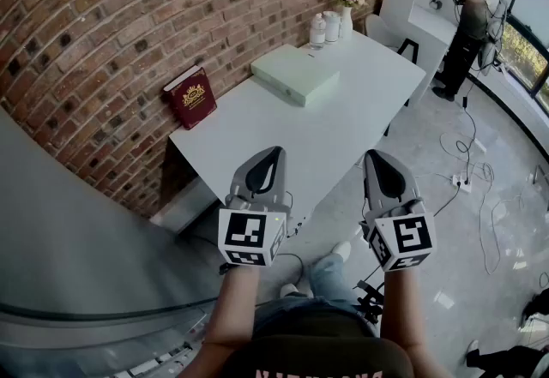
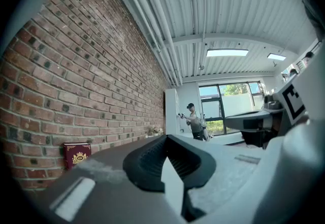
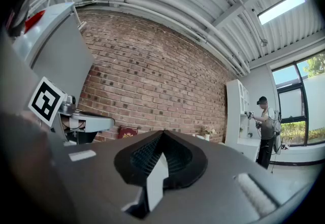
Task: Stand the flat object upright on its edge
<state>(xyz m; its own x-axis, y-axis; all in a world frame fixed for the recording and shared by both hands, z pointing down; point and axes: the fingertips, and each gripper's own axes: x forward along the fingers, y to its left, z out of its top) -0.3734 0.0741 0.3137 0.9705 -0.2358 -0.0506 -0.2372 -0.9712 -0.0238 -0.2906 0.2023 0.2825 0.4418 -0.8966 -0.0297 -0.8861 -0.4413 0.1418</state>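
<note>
forearms: both of the wearer's bare forearms, left (image 1: 232, 308) and right (image 1: 401, 309), reach forward from the bottom of the head view, each ending in a marker cube
left gripper (image 1: 271, 153): held level, short of the table's near edge; in its own view the jaws meet at the tip (image 2: 166, 136), pressed together with nothing between them
right gripper (image 1: 377, 155): level beside the left one and apart from it; its own view shows the jaws closed tip to tip (image 3: 162, 132), empty
table (image 1: 283, 136): white, long, one long side against the brick wall (image 1: 129, 16)
red book (image 1: 191, 97): dark red with a gold emblem, on the table's near left part, standing on its edge and leaning back on the bricks; also seen from the left gripper view (image 2: 76, 155) and the right gripper view (image 3: 128, 132); neither gripper touches it
green box (image 1: 294, 74): pale green, flat, lying on its broad face around mid-table, well apart from the book and from both grippers
far end of table: two clear bottles (image 1: 324, 28) just beside a white vase of flowers (image 1: 346, 15)
background: another person (image 1: 470, 16) stands by a white cabinet, wearing a headset
floor: grey, with loose cables (image 1: 480, 188) to the right of the table
</note>
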